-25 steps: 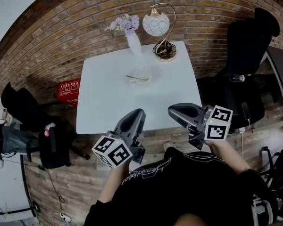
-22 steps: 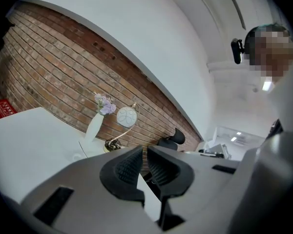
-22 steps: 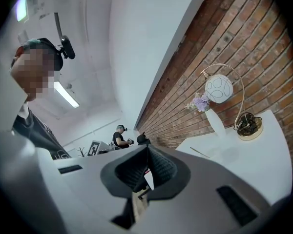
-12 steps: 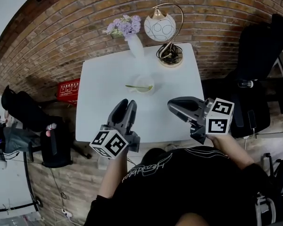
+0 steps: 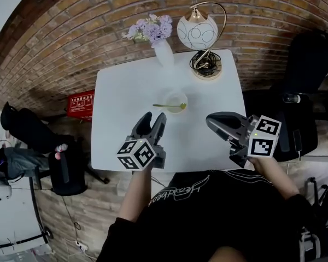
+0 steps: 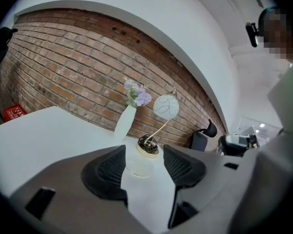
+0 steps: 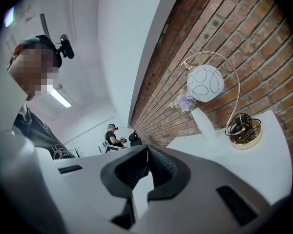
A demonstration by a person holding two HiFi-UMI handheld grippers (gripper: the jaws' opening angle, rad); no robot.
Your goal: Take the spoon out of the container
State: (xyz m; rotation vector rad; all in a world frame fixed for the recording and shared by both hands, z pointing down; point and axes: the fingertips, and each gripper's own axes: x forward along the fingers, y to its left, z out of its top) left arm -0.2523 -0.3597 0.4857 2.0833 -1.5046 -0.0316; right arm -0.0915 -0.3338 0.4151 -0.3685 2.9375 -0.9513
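Note:
A small translucent container (image 5: 176,99) stands near the middle of the white table (image 5: 115,113), with a thin greenish spoon (image 5: 165,106) lying across its rim. My left gripper (image 5: 154,117) hovers over the table just short of the container, pointing at it. Its jaws are opening and nothing is between them. In the left gripper view the container (image 6: 138,161) shows beyond the parted pads of the left gripper (image 6: 144,167); the spoon is not discernible there. My right gripper (image 5: 210,121) is held to the right of the container, shut and empty, fingertips touching (image 7: 146,155).
A white vase of purple flowers (image 5: 163,51) and a globe lamp on a gold base (image 5: 199,31) stand at the table's far edge. A black chair (image 5: 306,64) is at the right, a red box (image 5: 79,103) and another black chair (image 5: 65,168) at the left.
My left gripper has moved forward over the table toward the container, and its jaws have gone from shut to open. The right gripper stayed shut.

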